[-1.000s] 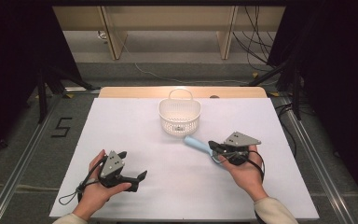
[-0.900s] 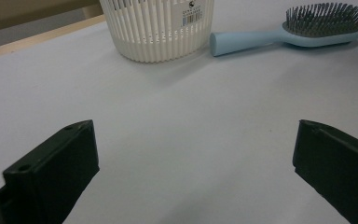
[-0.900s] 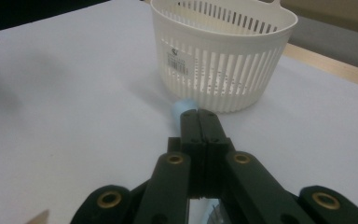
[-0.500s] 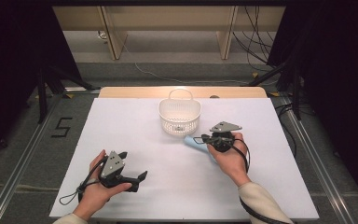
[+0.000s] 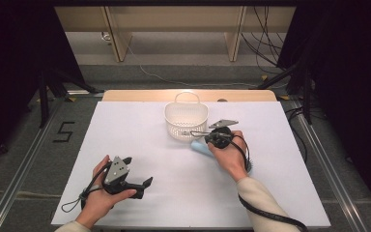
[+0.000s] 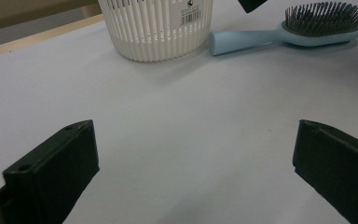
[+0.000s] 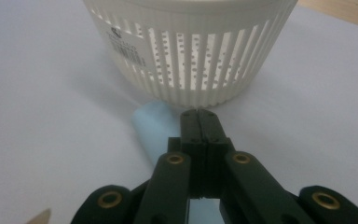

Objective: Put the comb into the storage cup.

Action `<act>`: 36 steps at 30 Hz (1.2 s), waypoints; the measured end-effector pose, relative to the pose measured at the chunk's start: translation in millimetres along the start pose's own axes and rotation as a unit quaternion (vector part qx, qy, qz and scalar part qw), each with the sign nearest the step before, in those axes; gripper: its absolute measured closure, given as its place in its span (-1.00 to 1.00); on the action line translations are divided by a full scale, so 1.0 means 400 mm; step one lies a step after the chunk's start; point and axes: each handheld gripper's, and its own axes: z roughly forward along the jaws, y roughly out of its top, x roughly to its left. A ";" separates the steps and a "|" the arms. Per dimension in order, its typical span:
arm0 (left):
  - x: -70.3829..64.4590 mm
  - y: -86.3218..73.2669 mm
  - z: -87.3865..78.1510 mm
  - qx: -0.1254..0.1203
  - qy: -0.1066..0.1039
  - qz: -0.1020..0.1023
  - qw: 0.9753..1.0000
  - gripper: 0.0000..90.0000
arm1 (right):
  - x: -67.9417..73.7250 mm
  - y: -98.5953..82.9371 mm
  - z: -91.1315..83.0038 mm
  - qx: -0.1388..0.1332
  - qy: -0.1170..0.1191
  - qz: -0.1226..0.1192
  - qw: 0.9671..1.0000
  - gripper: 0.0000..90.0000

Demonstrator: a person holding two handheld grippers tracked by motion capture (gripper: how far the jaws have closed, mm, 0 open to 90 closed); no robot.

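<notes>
The right tongs are pressed together above the hairbrush handle, beside the basket on the surface. The left tongs rest spread. Risk: closed jaws cannot grip; pushing may slide the brush.

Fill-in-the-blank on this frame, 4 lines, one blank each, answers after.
1. The hairbrush lying on the table is light ___.
2. Its ___ end points at the white basket.
3. The left gripper has its jaws ___, with nothing between them.
4. The right gripper has its jaws ___, just above the brush.

Missing words: blue; handle; open; shut
</notes>
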 end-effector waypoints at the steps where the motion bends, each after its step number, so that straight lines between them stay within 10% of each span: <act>1: 0.000 0.000 0.000 0.000 0.000 0.000 1.000 -1.00 | 0.000 0.002 0.004 0.004 -0.001 0.003 1.000 1.00; 36: -0.002 0.000 0.000 0.000 -0.001 0.001 1.000 -1.00 | -0.022 0.019 0.078 0.077 -0.025 0.025 0.996 1.00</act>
